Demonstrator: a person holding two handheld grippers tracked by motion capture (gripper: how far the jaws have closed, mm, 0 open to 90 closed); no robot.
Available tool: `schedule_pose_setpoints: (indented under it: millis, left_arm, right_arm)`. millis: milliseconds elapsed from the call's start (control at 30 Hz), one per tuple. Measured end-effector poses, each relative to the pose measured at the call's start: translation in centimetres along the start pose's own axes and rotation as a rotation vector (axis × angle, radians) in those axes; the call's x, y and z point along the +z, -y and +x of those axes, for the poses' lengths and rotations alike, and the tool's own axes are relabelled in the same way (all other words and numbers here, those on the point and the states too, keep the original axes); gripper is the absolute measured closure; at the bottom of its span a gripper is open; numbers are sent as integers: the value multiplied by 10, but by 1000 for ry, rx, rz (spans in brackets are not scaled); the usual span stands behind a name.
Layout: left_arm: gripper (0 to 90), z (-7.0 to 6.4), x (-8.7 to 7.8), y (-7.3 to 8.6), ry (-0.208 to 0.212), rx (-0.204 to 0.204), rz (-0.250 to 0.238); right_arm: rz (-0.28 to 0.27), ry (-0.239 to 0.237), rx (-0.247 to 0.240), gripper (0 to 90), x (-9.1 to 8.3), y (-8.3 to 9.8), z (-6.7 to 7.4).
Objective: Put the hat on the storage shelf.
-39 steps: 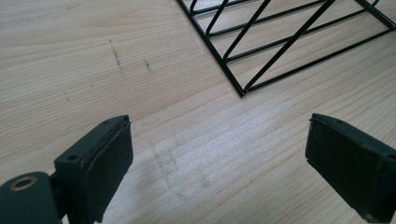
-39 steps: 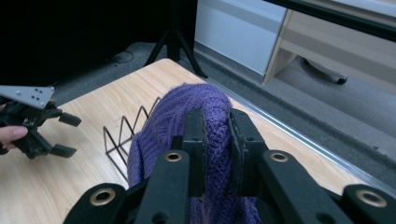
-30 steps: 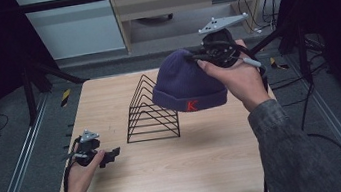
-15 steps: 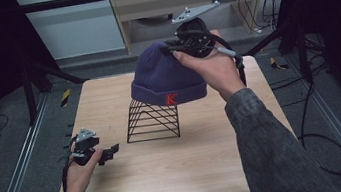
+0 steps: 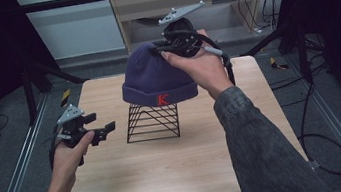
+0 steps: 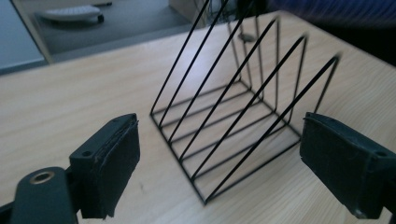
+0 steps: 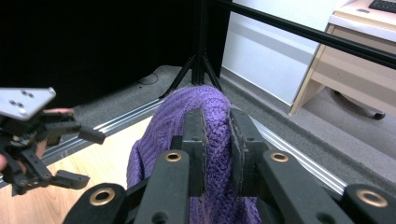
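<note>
Above the worktop's (image 5: 120,184) middle, the right gripper's (image 5: 165,51) fingers pinch the purple beanie (image 5: 156,78) by its crown, over the black wire rack (image 5: 152,121). Near the left edge, the left gripper (image 5: 107,130) hovers, fingers spread, holding nothing.

The person's right forearm reached up from the lower right and across, its grey sleeve bent at the elbow, the hand wrapped over the right gripper (image 5: 172,50) and holding it high at the far side. Its jaws were pinched together, a fold of purple knit caught between the pads. The left hand (image 5: 66,158) was lower and nearer, at the left, the forearm short in view. It held the left gripper (image 5: 104,130) raised and pointed to the right, its jaws wide apart with nothing between them.
</note>
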State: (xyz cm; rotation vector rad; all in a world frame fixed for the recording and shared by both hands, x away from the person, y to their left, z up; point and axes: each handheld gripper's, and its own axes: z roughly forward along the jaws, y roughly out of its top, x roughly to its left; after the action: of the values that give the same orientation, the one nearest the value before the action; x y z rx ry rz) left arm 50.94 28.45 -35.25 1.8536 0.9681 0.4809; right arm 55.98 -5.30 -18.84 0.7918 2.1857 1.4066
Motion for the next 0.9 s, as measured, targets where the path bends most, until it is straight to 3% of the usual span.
schedule_pose_setpoints:
  millis: [267, 533, 667, 833, 900]
  left_arm:
    - [139, -6, 5, -42, 58, 16, -36]
    - [172, -7, 16, -58, 96, 2, -31]
    - [258, -3, 25, -60, 111, 2, -3]
    - [383, -6, 30, -58, 134, 30, 23]
    - [563, -6, 31, -56, 133, 38, 30]
  right_arm:
    - [-6, -22, 2, 782, 12, -3, 4]
    - [-8, -44, 0, 779, 23, -5, 12]
    - [-2, -56, -3, 779, 27, -5, 16]
    - [-1, -60, -13, 778, 31, -6, 19]
    - [1, -58, -13, 777, 32, -6, 19]
